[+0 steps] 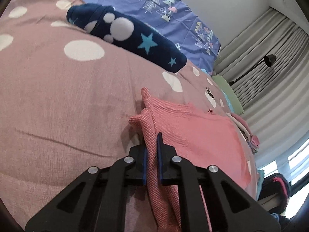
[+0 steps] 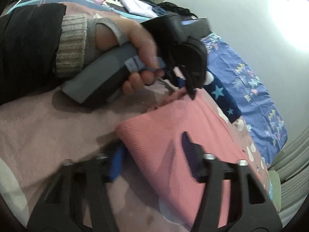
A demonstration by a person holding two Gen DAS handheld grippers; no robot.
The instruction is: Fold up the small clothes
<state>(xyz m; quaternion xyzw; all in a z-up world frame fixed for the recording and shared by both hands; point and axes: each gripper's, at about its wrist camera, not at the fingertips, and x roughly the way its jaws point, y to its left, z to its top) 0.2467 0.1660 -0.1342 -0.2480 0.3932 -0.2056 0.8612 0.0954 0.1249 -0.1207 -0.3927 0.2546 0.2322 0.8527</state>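
Between my left tongs (image 1: pixel 152 152), pads pressed together, sits a bunched edge of the pink knit garment (image 1: pixel 193 131); the pinched fold stands up as a ridge and runs back under the linkage. Ahead and right of those tongs the rest of the garment lies flat on the mauve polka-dot bedspread (image 1: pixel 58 106). Farther ahead and left, well apart, a navy fleece piece with white dots and teal stars (image 1: pixel 135 38) lies across the bedspread, and beyond it a blue sheet with tree print (image 1: pixel 173 13). Off to the right: a green pillow (image 1: pixel 229 92), a small stack of folded clothes (image 1: pixel 249 135), grey curtains (image 1: pixel 270 58), a black floor lamp (image 1: pixel 268 60).

Right wrist view, blurred by motion: my right tongs (image 2: pixel 154 160) are spread wide, the right finger over the pink garment (image 2: pixel 173 135), the left finger just off its near edge above the bedspread (image 2: pixel 38 125). Ahead of them my left hand (image 2: pixel 139 44) grips the grey handle of the left tongs (image 2: pixel 191 90), whose tips meet the garment's far corner and block the view behind. I cannot tell if the right fingers touch the cloth.
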